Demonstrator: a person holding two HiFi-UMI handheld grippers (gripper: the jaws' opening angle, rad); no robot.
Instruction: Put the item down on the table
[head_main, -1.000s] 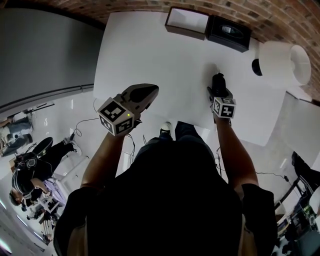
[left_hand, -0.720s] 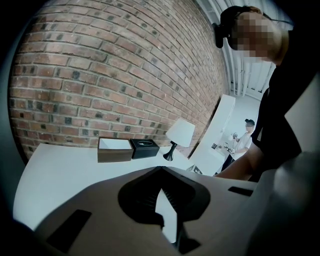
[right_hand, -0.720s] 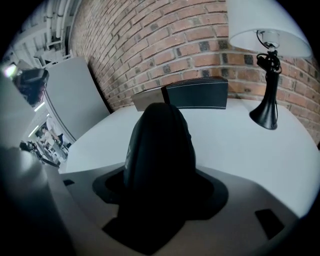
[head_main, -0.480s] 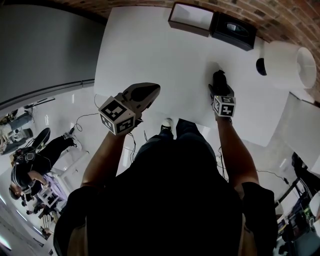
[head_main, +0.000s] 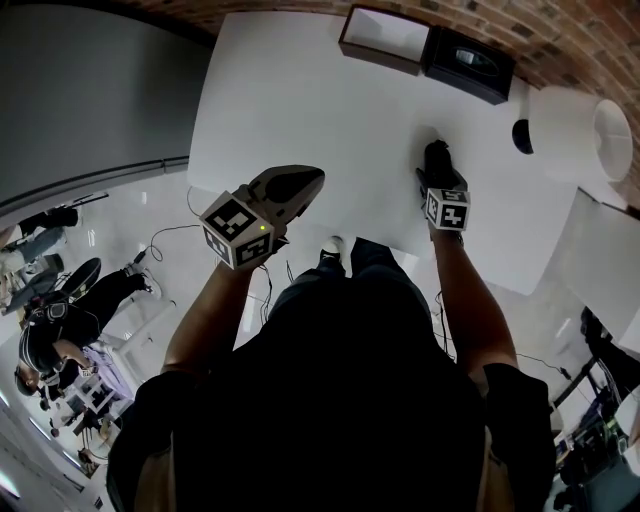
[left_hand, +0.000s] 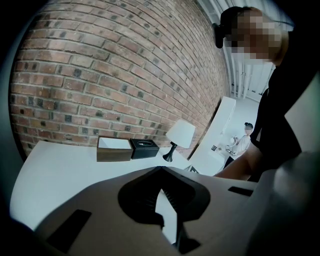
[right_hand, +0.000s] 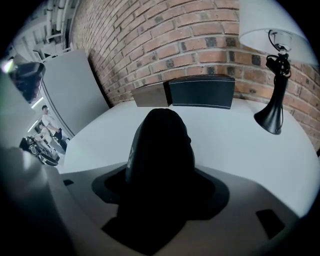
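Note:
A black rounded item (head_main: 435, 153) is clamped in my right gripper (head_main: 437, 166) over the right middle of the white table (head_main: 300, 100). In the right gripper view the black item (right_hand: 160, 142) fills the space between the jaws and hides the fingertips of the right gripper (right_hand: 160, 167). I cannot tell whether it touches the tabletop. My left gripper (head_main: 312, 180) hovers at the table's near-left edge with its tips touching and nothing between them. The left gripper view shows the same left gripper (left_hand: 160, 170) held above the table surface.
At the table's far edge stand a brown open box (head_main: 378, 38) and a black tissue box (head_main: 470, 62). A white-shaded lamp (head_main: 575, 130) on a black base stands at the right. A brick wall (right_hand: 165, 45) runs behind. People stand on the floor at the left (head_main: 50, 330).
Both grippers keep about the same places over the table. Only the head view has shifted slightly.

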